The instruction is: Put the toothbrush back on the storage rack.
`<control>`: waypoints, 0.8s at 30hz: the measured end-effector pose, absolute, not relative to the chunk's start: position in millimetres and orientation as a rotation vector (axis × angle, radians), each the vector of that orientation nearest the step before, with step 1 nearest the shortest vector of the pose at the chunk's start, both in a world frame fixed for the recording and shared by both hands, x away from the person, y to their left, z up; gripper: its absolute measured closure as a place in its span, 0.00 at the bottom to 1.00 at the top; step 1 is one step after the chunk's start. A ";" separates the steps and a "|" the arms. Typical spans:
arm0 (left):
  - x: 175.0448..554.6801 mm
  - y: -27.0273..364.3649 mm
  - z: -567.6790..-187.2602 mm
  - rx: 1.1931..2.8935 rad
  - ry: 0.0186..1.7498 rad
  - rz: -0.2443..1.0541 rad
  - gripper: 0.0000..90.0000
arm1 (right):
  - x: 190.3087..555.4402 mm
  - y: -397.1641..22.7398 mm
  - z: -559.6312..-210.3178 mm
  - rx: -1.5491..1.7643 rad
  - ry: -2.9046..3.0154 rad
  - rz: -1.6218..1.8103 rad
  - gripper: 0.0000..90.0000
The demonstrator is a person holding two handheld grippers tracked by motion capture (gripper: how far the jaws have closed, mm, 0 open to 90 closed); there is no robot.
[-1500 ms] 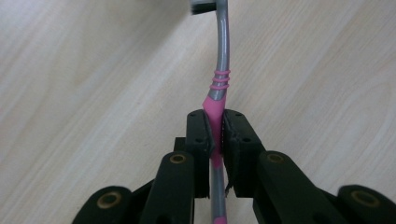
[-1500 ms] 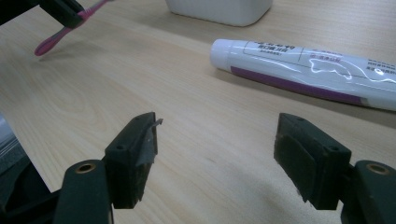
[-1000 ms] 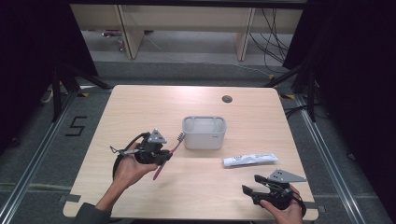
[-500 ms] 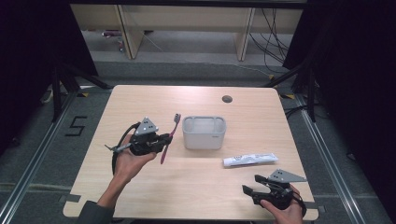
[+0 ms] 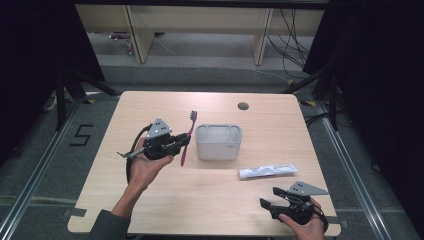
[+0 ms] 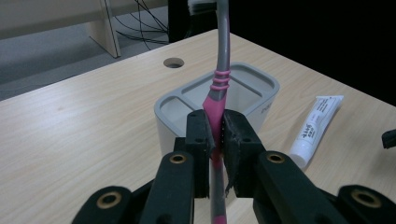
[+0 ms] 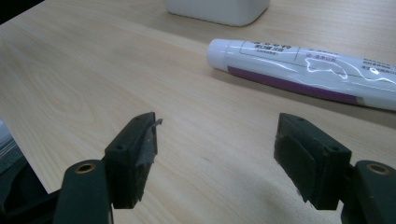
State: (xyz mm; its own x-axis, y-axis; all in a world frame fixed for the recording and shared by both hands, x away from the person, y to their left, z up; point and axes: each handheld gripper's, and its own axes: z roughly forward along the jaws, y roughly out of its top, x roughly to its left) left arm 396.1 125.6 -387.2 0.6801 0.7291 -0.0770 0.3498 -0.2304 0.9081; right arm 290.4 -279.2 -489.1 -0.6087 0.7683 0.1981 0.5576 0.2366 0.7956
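1. Toothbrush (image 5: pixel 186 136): we hold it in the left gripper (image 5: pixel 177 145), jaws clamped on the pink handle, head up, above the table (image 5: pixel 150 200) and just beside the grey holder (image 5: pixel 218 142).
2. In the left gripper view the brush (image 6: pixel 219 84) stands upright before the holder's (image 6: pixel 261 93) compartments, so we judge pickup done and insertion left.
3. We judge that we must carry it over a slot and lower it handle first.
4. Toothpaste (image 5: pixel 267 170) lies flat on the table, untouched, near the holder.
5. Our right gripper (image 5: pixel 270 205) rests at the near edge, jaws wide apart and empty, with the tube (image 7: pixel 299 70) just ahead of them.
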 end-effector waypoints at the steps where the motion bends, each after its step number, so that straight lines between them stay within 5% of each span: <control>1: 397.8 124.2 -383.7 1.827 0.853 0.456 0.89 | 290.0 -279.8 -488.3 1.249 2.280 1.295 0.34; 24: 427.7 104.6 -355.7 1.746 0.886 0.498 0.89 | 290.3 -280.4 -488.6 1.261 2.288 1.318 0.34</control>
State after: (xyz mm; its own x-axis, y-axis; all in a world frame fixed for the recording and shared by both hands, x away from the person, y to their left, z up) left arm 427.7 104.6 -355.7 0.6366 0.7660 -0.0892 0.3219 -0.1588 0.9334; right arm 290.3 -280.4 -488.6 -0.6096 0.7626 0.2166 0.5698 0.2315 0.7885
